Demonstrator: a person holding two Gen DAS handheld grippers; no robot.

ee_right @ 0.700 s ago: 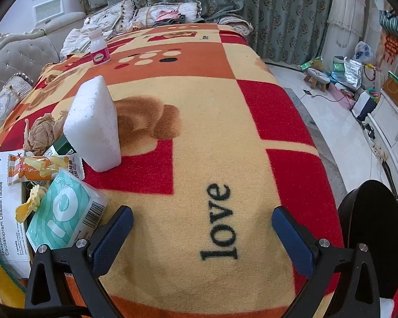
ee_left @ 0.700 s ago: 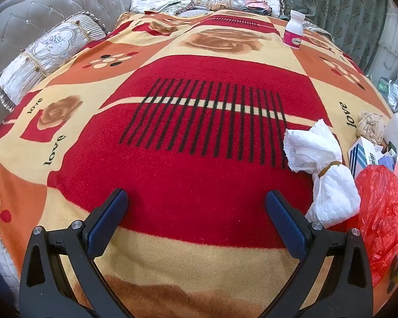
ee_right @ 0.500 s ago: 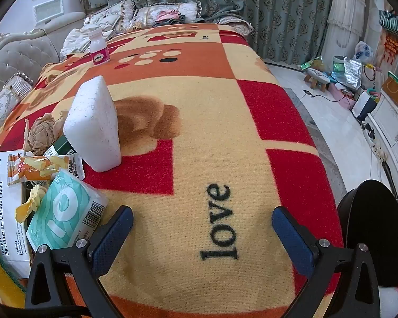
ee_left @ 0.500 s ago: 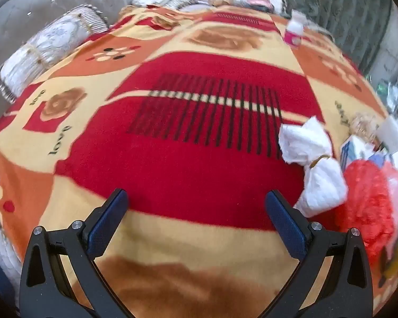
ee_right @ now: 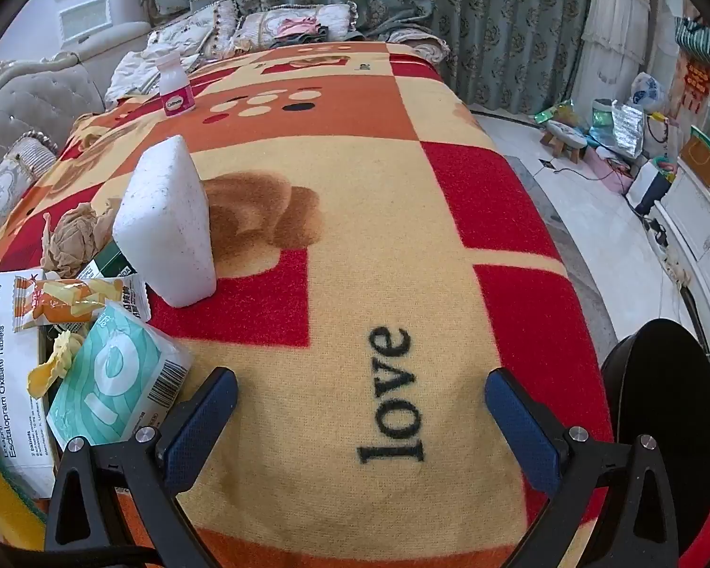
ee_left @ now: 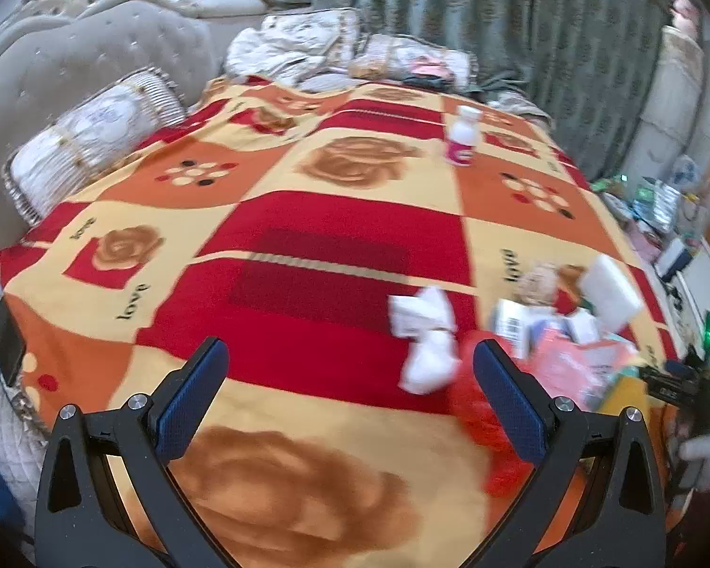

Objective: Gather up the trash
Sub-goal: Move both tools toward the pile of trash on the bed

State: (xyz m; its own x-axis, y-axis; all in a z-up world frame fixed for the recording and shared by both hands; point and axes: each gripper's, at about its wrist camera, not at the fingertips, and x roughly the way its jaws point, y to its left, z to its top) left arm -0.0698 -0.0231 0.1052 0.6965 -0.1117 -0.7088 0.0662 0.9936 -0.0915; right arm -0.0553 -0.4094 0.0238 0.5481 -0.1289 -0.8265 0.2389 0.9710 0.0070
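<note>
Both grippers are wide apart and hold nothing: the left gripper [ee_left: 350, 378] hangs over the red and yellow blanket [ee_left: 307, 236], with a white tied-up bag [ee_left: 426, 336] and a red plastic bag [ee_left: 478, 407] just by its right finger. The right gripper [ee_right: 360, 407] hangs over the word "love", and the trash sits to its left: a green tissue pack [ee_right: 113, 378] by its left finger, then a tablet box [ee_right: 12, 378], an orange snack wrapper [ee_right: 66, 300], a white foam block [ee_right: 168, 222] standing up and crumpled brown paper [ee_right: 73, 239] behind. A small white bottle [ee_right: 175, 87] stands far ahead.

trash pile [ee_left: 558, 331] motion-blurred, tablet box [ee_right: 16, 378] – cut off at edge
</note>
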